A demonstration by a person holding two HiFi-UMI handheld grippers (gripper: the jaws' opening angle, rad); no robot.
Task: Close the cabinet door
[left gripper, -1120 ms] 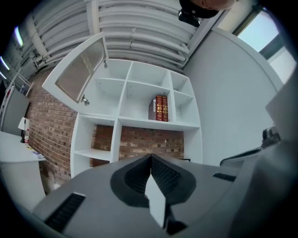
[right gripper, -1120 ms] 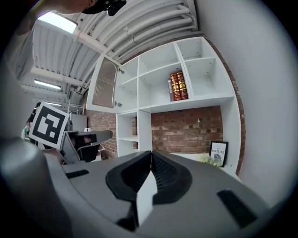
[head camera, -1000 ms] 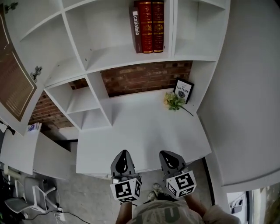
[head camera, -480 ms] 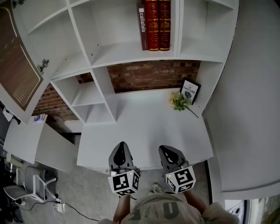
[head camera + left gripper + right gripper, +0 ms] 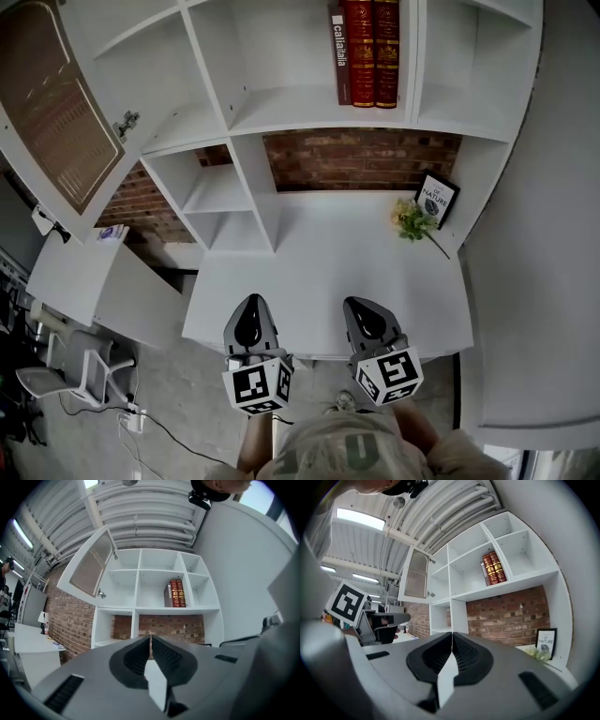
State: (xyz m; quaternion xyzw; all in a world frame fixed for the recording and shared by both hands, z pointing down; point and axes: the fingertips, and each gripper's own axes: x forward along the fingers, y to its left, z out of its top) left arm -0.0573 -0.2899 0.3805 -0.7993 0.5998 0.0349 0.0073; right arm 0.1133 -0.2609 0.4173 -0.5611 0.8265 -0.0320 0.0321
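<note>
Left gripper (image 5: 251, 309) rose; cabinet door (image 5: 58, 122) stands open well up-left.

The white cabinet door with a brown mesh panel (image 5: 58, 108) runs off the head view's top-left corner, so its outer edge is not seen. The two dark red hardback books (image 5: 373, 52) and the grey book with white lettering (image 5: 341, 56) are cut by the top edge. The print under the title on the black-framed card (image 5: 436, 199) is too small to read, and so is the small bluish thing (image 5: 111, 232) on the white side table (image 5: 75, 277). The person's torso (image 5: 347, 455) is cut by the bottom edge. In each gripper view the grey body of the left gripper (image 5: 150, 637) or the right gripper (image 5: 452, 634) hides most of the white table (image 5: 328, 253)
</note>
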